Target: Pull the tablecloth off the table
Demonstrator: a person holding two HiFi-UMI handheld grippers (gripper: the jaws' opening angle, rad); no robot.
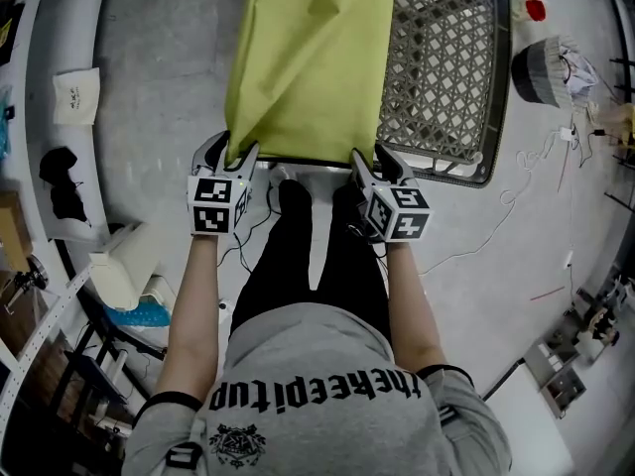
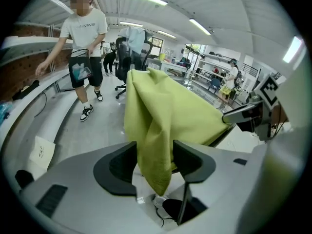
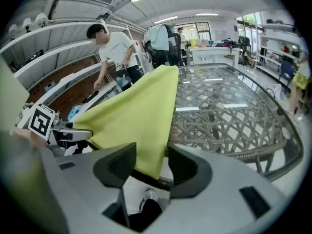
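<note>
A yellow-green tablecloth (image 1: 313, 58) covers the left part of a wicker table with a glass top (image 1: 446, 67), and its near edge hangs over the table's front. My left gripper (image 1: 234, 153) is at the cloth's near left corner and my right gripper (image 1: 374, 157) at its near right corner. In the left gripper view the corner of the cloth (image 2: 161, 130) hangs loosely between the wide jaws of the left gripper (image 2: 155, 155). In the right gripper view the cloth's edge (image 3: 141, 121) drops between the spread jaws of the right gripper (image 3: 152, 162). Neither pair of pads presses on it.
A person in a white shirt (image 2: 83, 43) walks on the grey floor beyond the table, near an office chair (image 2: 129, 48). A curved white shelf (image 1: 60, 117) runs along the left. A round basket (image 1: 546, 67) and loose cables (image 1: 516, 196) lie to the right.
</note>
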